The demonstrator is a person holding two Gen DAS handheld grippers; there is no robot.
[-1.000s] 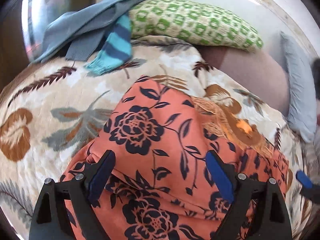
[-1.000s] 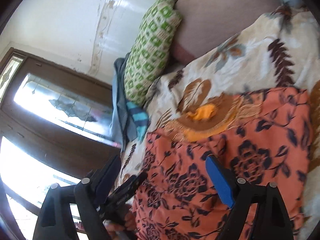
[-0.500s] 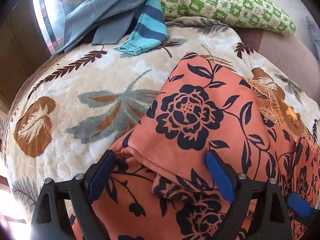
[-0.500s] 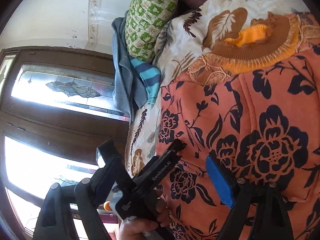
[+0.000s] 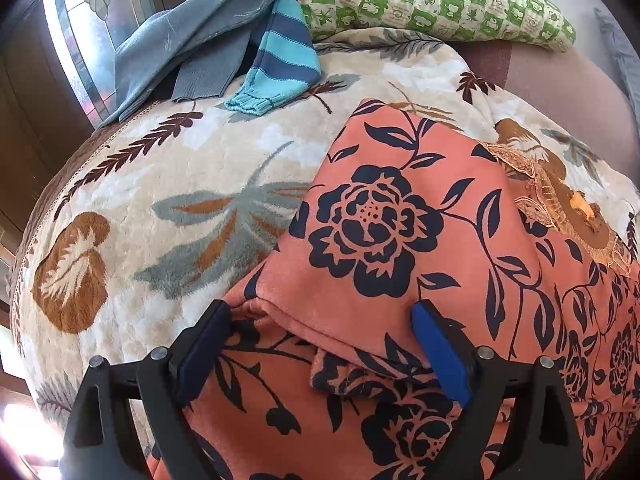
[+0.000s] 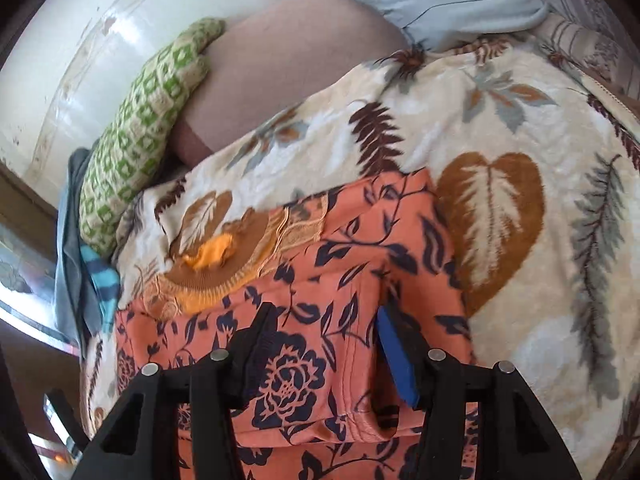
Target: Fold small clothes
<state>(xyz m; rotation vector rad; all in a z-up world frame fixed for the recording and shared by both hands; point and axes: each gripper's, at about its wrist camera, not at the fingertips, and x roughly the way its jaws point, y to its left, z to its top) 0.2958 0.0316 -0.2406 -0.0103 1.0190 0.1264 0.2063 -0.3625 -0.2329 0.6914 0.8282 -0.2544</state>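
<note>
Both grippers hang over the orange floral garment [image 5: 400, 240] on the blanket [image 5: 168, 200]: left gripper [image 5: 320, 344] spread wide above a folded edge, right gripper [image 6: 320, 344] closing around a raised fold

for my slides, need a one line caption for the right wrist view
Right claw closing over a folded orange floral garment on a leaf-print blanket.

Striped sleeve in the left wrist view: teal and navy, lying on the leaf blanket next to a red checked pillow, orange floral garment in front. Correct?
Not quite. The pillow is green checked, not red, as the left wrist view shows. The rest holds: the teal and navy striped sleeve lies on the leaf blanket, with the orange floral garment in front.
</note>
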